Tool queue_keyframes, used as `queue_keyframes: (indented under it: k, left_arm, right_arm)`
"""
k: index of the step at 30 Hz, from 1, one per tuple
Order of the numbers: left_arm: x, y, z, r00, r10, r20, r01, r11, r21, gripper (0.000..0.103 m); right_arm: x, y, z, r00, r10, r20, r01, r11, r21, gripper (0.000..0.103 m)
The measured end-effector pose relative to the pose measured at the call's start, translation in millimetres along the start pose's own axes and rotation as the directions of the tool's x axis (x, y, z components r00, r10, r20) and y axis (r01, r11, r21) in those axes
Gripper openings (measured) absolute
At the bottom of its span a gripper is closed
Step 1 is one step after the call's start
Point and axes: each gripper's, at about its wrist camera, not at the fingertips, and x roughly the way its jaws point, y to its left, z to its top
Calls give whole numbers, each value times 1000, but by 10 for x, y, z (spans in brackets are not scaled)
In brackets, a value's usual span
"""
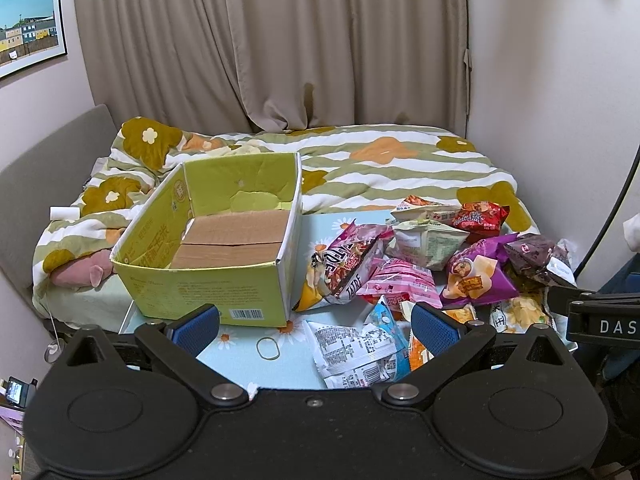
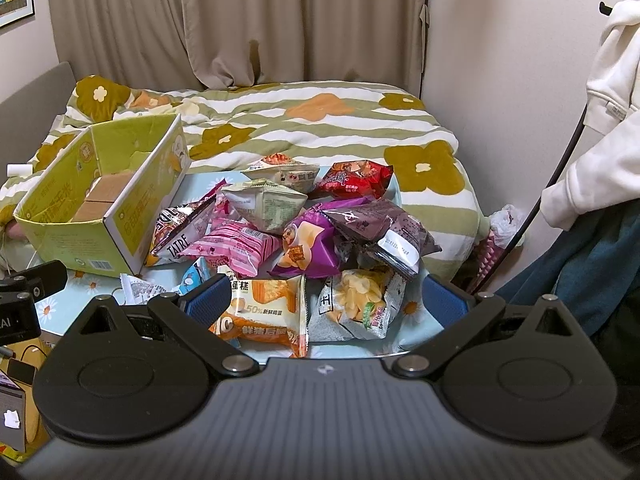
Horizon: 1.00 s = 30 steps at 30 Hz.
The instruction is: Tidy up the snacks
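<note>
Cardboard, yellow-green outside and brown on the inner floor: an open box stands on the blue daisy-print table cover, ahead and to the left of the left gripper. Nothing shows inside it, as far as both views reveal.

Left gripper: jaws spread wide, blue pads facing each other, nothing between them. Below the gap lie a white-and-blue packet and a tan rubber band, neither touched. A brown "TATRE" packet leans against the box's right wall, ahead of this tool. Pink striped packet lies just right of it, and a purple packet further right.

Right gripper: jaws likewise wide apart, holding nothing. Directly ahead, between the fingers, lie an orange cake packet and a grey chips packet, side by side and touching. Beyond them the snack pile rises: a dark brown packet, a pale green packet and a red packet at the far side. In this view the box sits far ahead to the left.

Beyond the table, a striped floral bedspread covers a bed, with beige curtains behind. A white garment hangs to the right of the right tool
</note>
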Motion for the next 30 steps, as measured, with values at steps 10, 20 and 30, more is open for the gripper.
queue_keyframes:
  k: [10,20,30]
  left_arm:
    - [-16,-18,10,1000,1,1,-1,1000,3,103]
    - [-24,-38,22,1000,2,-2,-2,1000,6,103]
    - [3,-68,62,1000,-21,-16,20,999,-30,103]
  right_arm:
    - [-2,-6,4,1000,0,0,0,1000,1,103]
    - [-9,-21,15,1000,0,0,0,1000,3,103]
    - [-10,-94,56,1000,21,-3,-21,1000,-1,103]
